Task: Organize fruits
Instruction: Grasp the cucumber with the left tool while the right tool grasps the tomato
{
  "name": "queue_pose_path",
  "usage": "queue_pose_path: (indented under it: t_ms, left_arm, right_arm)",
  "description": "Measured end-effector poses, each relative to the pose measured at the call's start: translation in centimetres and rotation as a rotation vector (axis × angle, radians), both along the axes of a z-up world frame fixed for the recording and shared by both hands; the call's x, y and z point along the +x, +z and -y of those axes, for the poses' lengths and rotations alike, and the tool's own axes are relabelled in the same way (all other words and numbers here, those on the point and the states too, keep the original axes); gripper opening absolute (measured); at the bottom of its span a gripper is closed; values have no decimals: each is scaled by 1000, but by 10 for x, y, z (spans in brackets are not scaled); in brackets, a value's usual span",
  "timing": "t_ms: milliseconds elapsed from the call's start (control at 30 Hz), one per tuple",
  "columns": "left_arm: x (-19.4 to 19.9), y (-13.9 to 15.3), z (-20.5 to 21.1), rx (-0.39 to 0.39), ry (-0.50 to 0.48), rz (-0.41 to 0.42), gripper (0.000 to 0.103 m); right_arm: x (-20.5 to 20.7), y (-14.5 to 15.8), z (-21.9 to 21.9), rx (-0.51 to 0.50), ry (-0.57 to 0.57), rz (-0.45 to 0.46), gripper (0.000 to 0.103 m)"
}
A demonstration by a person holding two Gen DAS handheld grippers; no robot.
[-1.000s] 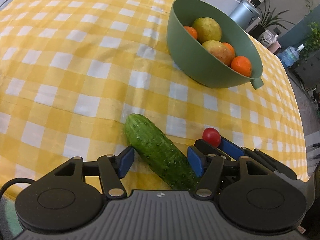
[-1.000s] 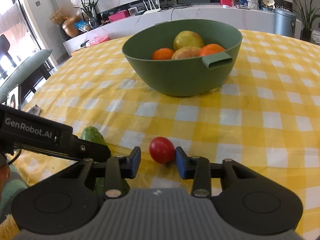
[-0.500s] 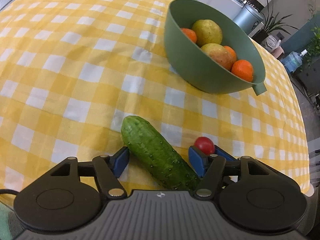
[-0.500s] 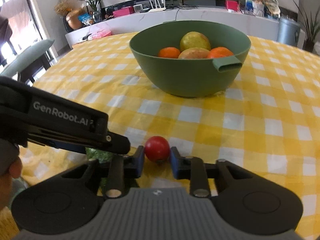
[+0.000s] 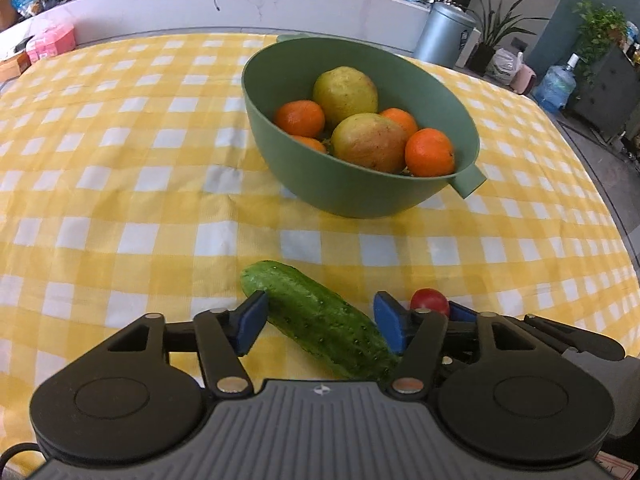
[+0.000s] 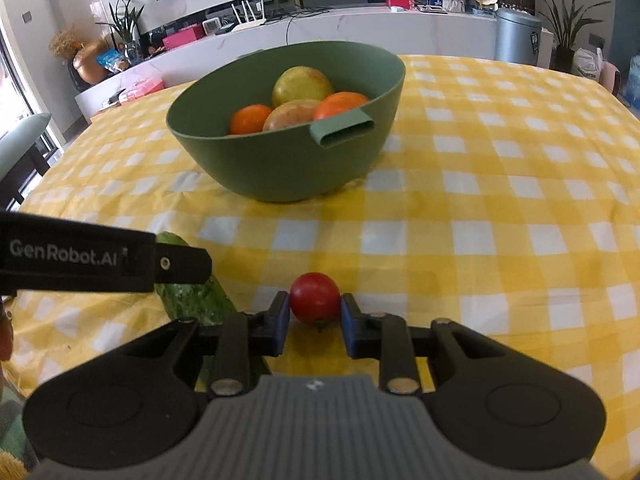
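A green cucumber (image 5: 320, 322) lies on the yellow checked tablecloth between the blue pads of my left gripper (image 5: 320, 322). The pads touch its sides, and it lies at an angle across them. A small red tomato (image 6: 315, 297) sits between the blue pads of my right gripper (image 6: 315, 312), which is shut on it. The tomato (image 5: 430, 302) also shows in the left wrist view, just right of my left gripper. A green bowl (image 5: 360, 196) with oranges and two yellow-green fruits stands farther back on the table. The cucumber (image 6: 192, 296) shows in the right wrist view, partly hidden by my left gripper's body.
The bowl (image 6: 280, 172) has a handle tab (image 6: 344, 130) facing my right gripper. The tablecloth (image 5: 120, 200) spreads wide to the left and behind. A white counter, a grey bin (image 5: 444, 34) and plants stand beyond the table.
Both grippers have tilted up, so the bowl and room show more. The right gripper's pads have closed in on the tomato. The left gripper's pads have narrowed on the cucumber.
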State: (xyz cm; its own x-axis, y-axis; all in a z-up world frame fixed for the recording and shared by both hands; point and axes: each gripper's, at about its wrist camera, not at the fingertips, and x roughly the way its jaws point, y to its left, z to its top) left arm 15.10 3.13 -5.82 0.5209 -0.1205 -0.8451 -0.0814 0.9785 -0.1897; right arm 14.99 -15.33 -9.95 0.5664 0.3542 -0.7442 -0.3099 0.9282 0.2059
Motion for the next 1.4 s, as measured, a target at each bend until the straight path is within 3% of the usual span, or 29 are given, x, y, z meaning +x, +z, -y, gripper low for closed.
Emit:
queue_pose_path:
  t_ms: [133, 300, 367, 600, 667, 867, 1067, 1333, 1400]
  left_arm:
    - [-1, -10, -8, -21, 65, -65, 79]
    - [-7, -21, -26, -144, 157, -107, 78]
    - [-11, -21, -28, -161, 179, -102, 78]
    - [-12, -21, -9, -100, 191, -101, 79]
    - [-13, -20, -5, -114, 189, -93, 78]
    - [-15, -18, -8, -133, 185, -67, 62]
    - [-4, -3, -15, -141, 74, -62, 49]
    - [3, -8, -15, -113, 87, -69, 47]
    - [2, -9, -14, -115, 108, -74, 53]
  right_arm:
    - [0, 0, 0, 5, 2, -4, 25]
    - [-1, 0, 0, 5, 4, -3, 25]
    - [-1, 0, 0, 7, 4, -4, 26]
    - [0, 0, 0, 7, 6, -2, 26]
    - [0, 0, 0, 10, 6, -3, 26]
    - [0, 0, 0, 18, 6, -6, 26]
    - [1, 0, 2, 32, 4, -12, 26]
    - [3, 0, 3, 38, 6, -12, 26]
    - [4, 0, 3, 36, 7, -11, 26]
